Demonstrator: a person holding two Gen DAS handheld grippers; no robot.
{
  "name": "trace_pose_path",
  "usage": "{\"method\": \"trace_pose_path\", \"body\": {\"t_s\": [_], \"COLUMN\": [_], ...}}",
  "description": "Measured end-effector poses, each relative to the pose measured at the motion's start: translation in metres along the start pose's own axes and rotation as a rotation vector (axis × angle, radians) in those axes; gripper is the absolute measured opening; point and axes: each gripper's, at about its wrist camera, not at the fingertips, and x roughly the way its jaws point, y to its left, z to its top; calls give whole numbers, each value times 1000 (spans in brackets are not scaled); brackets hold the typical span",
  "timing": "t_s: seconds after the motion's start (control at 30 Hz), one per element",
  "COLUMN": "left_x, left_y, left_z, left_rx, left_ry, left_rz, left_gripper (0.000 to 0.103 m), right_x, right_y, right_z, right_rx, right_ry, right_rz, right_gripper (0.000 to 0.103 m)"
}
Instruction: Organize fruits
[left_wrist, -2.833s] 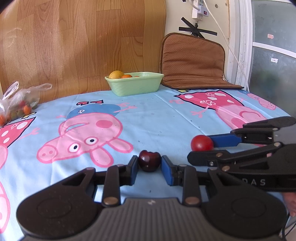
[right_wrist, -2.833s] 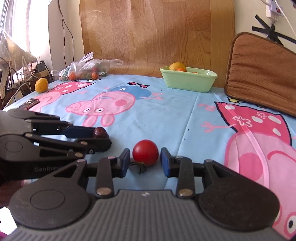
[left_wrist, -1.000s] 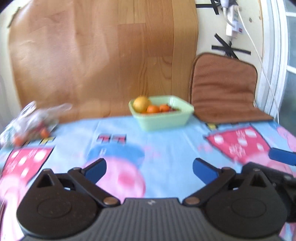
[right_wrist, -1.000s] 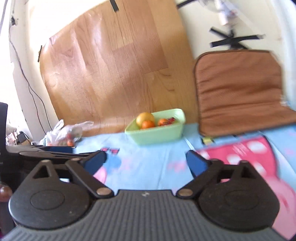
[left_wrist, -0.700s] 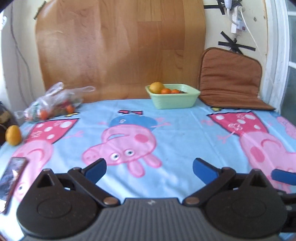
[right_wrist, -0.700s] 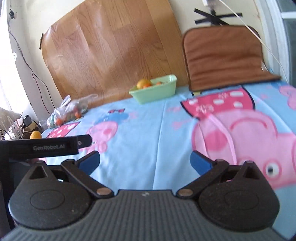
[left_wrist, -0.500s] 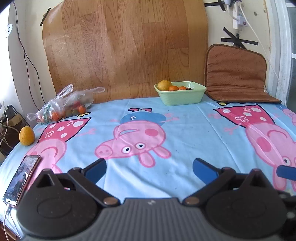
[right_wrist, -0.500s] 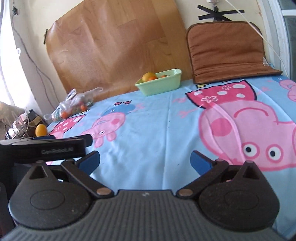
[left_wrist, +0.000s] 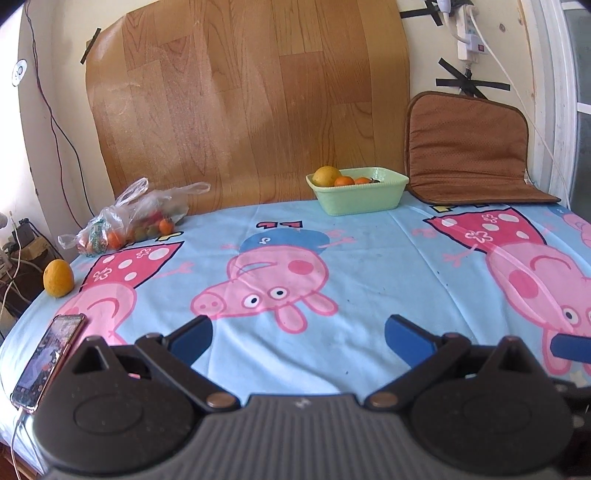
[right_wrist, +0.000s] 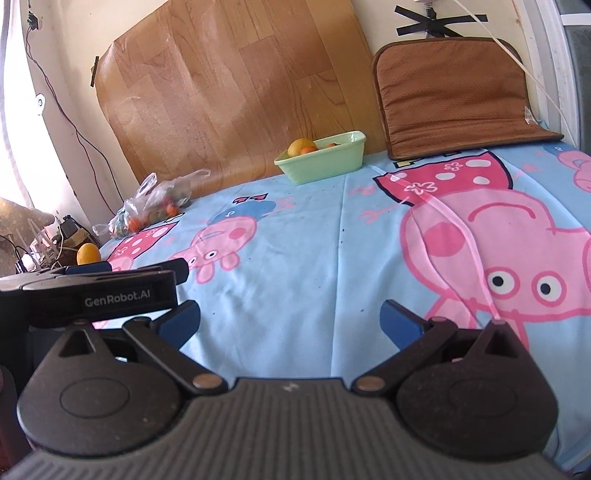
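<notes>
A pale green tray (left_wrist: 360, 195) stands at the far side of the table with an orange and smaller fruits in it; it also shows in the right wrist view (right_wrist: 325, 158). A loose orange (left_wrist: 58, 278) lies at the table's left edge, also seen from the right wrist (right_wrist: 87, 253). A clear plastic bag of fruits (left_wrist: 136, 219) lies at the back left. My left gripper (left_wrist: 297, 338) is open and empty over the table's near edge. My right gripper (right_wrist: 290, 319) is open and empty, beside the left one.
The table has a blue cartoon-pig cloth (left_wrist: 332, 258). A phone (left_wrist: 46, 360) lies at the near left edge. A brown cushion (left_wrist: 469, 147) leans on the wall at the back right. A wood-pattern sheet (left_wrist: 251, 99) covers the wall behind. Cables hang at the left.
Both grippers held a fruit on the cloth 2.8 s ago; now both are open and empty. Both have pulled back from the tray to the near edge, and more of the table shows.
</notes>
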Motion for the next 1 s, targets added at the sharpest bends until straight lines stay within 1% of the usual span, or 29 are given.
{"method": "trace_pose_path", "body": {"t_s": [0.2,0.53,1.0], "left_x": [4,11,19], "left_y": [-1,-4,-7], "left_z": [-1,-5,-9], "left_rx": [4,17,35], "left_ry": [16,48,83], "left_rz": [5,0,-3], "left_gripper": [103,103,103], "right_x": [1,0,3], "right_y": [-5,-7,-10], "right_z": [-2,-3,-3], "right_rx": [22,46,71], "right_ry": [8,-8,-8], "right_rz": [0,-15,-33], "right_gripper": [103,103,103]}}
